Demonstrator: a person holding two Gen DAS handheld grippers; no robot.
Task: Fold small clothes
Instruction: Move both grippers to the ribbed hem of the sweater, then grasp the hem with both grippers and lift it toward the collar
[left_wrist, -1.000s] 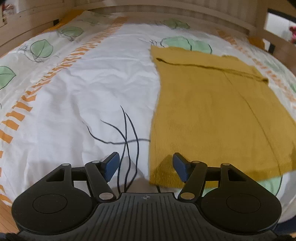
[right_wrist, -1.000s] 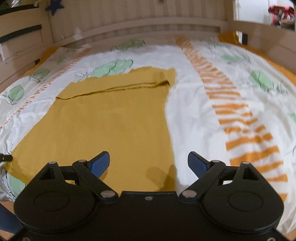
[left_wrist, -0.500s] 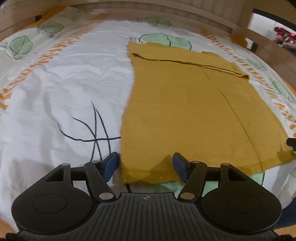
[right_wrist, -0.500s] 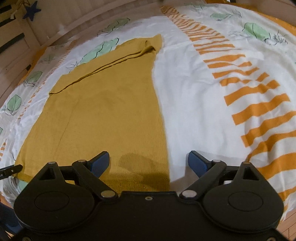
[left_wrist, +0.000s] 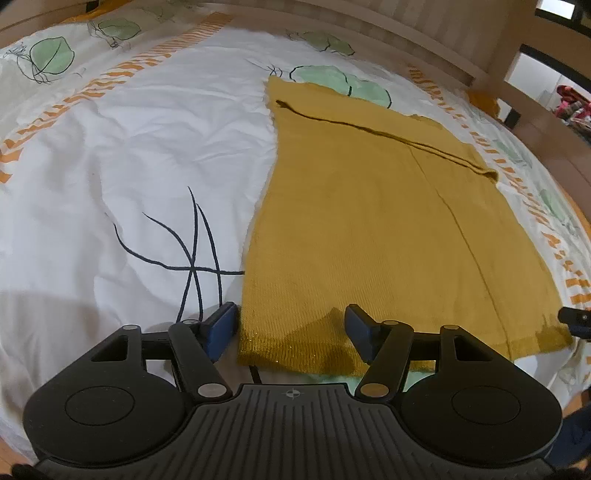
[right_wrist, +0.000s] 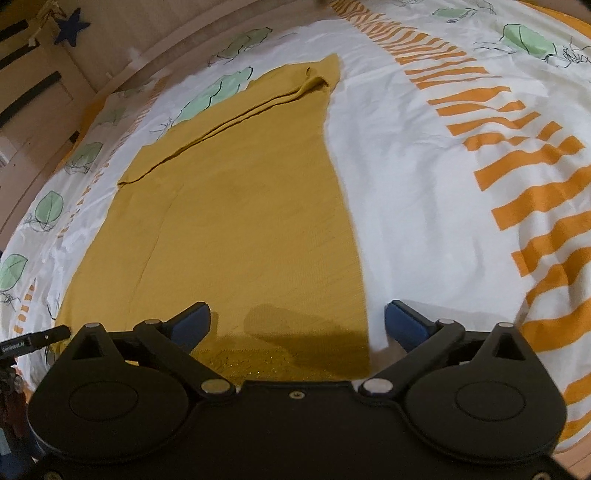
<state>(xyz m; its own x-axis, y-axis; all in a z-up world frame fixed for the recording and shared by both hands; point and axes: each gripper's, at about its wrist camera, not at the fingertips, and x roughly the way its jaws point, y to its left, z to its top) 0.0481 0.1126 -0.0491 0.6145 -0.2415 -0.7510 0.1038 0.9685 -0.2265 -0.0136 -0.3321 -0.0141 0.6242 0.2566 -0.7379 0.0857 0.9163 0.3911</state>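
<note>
Garment (left_wrist: 369, 229), mustard knit, lies flat on the bed (left_wrist: 110, 166) with its near hem corners between both sets of pads, left claw (left_wrist: 290, 326) half open and closing, right claw (right_wrist: 297, 321) opening wide, neither yet gripping, apparently positioned to lift the hem for folding.

Bedspread (left_wrist: 122, 155) left of mustard garment (left_wrist: 369, 229) bare, flat, only shallow wrinkles; free passage there. Same on right side in right wrist view: striped bedspread (right_wrist: 461, 206) bare beside garment (right_wrist: 240, 229). Garment itself flat, single low fold ridge (left_wrist: 388, 136) across far end. Wooden bed rail (left_wrist: 369, 33) walls off far edge; post (left_wrist: 513, 48) at far right corner. Left gripper (left_wrist: 291, 328) straddles near left hem corner, jaws closing, cloth between them; right gripper (right_wrist: 295, 325) straddles near right corner, jaws opening. Other gripper's tip (left_wrist: 576, 319) intrudes at right hem
</note>
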